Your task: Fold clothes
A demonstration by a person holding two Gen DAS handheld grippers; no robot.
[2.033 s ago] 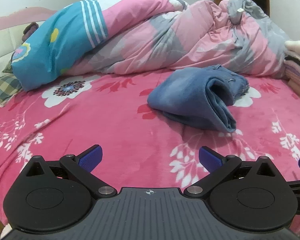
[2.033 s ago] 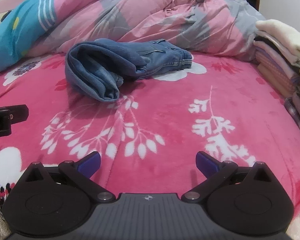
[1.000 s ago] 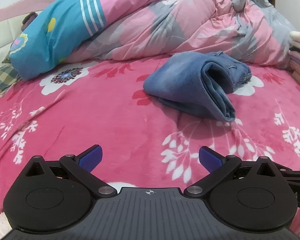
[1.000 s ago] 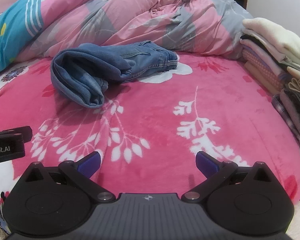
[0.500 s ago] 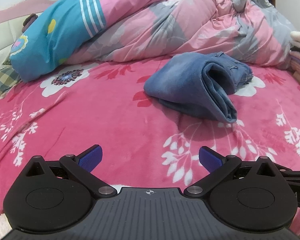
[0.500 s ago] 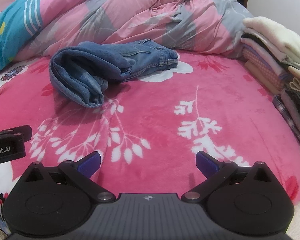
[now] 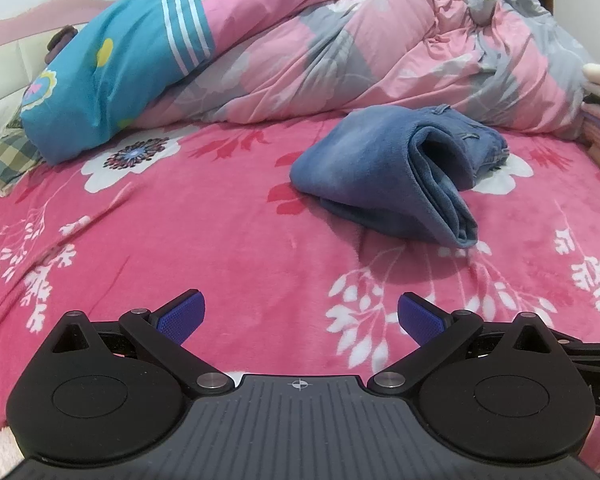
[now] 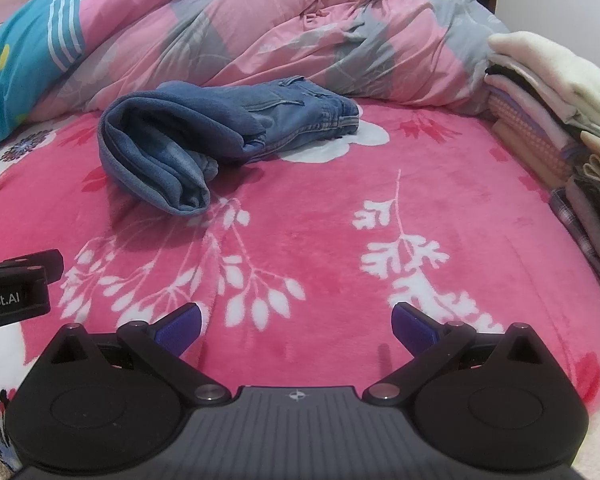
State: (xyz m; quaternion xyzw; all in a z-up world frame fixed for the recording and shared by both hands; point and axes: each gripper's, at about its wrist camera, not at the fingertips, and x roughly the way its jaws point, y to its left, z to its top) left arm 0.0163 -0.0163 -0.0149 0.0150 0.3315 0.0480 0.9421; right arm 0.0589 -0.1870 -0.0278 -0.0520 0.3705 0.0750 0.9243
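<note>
A pair of blue jeans lies folded into a thick bundle on the pink flowered bedspread, right of centre in the left wrist view. From the right wrist the same jeans sit upper left, waistband toward the quilt. My left gripper is open over the bed's near edge, well short of the jeans, with nothing between its blue pads. My right gripper is also open and empty, near the front edge. The left gripper's body shows at the right view's left edge.
A bunched pink, grey and blue quilt fills the back of the bed. A stack of folded clothes stands along the right side. A checked pillow lies far left. Bare bedspread stretches between grippers and jeans.
Both grippers have pulled back a little from the jeans and then held nearly still. Both stayed open and empty; the jeans have not moved.
</note>
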